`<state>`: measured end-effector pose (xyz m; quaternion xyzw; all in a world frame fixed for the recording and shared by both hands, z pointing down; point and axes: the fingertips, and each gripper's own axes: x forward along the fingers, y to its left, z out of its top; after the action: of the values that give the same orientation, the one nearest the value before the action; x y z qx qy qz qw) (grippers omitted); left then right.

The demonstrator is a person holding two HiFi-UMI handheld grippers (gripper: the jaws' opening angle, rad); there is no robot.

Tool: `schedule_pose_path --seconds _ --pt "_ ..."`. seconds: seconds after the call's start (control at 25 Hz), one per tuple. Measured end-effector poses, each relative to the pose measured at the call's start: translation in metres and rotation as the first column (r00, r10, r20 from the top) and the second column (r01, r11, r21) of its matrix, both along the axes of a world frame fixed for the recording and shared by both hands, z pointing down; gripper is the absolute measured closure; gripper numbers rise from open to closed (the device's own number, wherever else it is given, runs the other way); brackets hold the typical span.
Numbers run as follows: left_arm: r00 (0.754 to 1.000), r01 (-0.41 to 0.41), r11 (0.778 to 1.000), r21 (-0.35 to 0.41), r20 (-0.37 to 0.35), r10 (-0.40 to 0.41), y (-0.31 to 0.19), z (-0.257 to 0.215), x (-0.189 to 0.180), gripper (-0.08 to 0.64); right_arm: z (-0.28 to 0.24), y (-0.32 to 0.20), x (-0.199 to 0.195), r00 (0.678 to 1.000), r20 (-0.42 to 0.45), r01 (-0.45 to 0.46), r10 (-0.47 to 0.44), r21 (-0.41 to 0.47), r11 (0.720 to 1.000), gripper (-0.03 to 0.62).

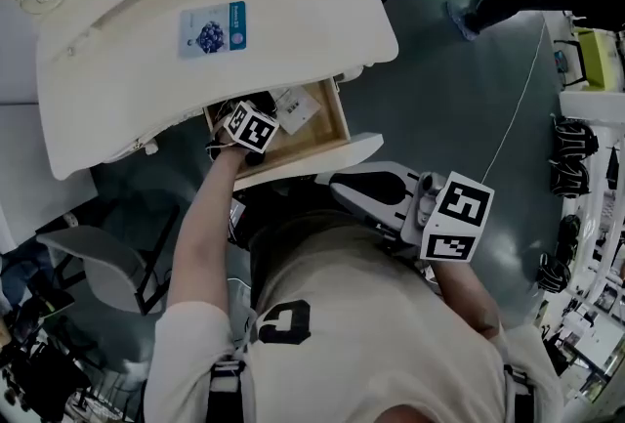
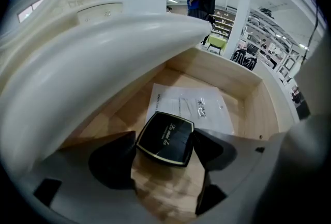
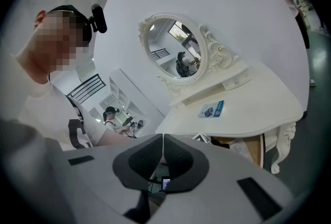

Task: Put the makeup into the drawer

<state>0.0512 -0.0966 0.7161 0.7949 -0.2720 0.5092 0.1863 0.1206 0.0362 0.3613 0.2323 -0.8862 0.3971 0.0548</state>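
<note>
Left gripper (image 2: 164, 141) clamps the black compact (image 2: 166, 132) inside the open drawer (image 2: 258, 109), over a paper (image 2: 191, 106) on the drawer's floor. Right gripper (image 3: 163, 153), jaws pressed together and empty, hangs outside the drawer.

The makeup (image 2: 165, 137) is a closed, square black compact with gold edging and gold script on its lid. It is gripped, tilted, between the jaws of the left gripper (image 2: 162, 151), inside the open light-wood drawer (image 2: 244, 88).
</note>
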Motion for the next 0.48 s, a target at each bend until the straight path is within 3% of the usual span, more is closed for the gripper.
schedule_pose_path --seconds 0.32,0.48 --pt "0.999 0.040 0.999 0.013 -0.002 -0.040 -0.011 0.006 0.000 0.193 0.002 0.001 0.004 0.999 -0.039 -0.009 0.009 0.007 1.000 0.563" --pt "0.996 0.087 0.996 -0.023 0.002 -0.087 -0.011 0.010 -0.004 0.193 0.001 0.002 0.000 0.999 -0.044 0.007 -0.006 0.017 1.000 0.563"
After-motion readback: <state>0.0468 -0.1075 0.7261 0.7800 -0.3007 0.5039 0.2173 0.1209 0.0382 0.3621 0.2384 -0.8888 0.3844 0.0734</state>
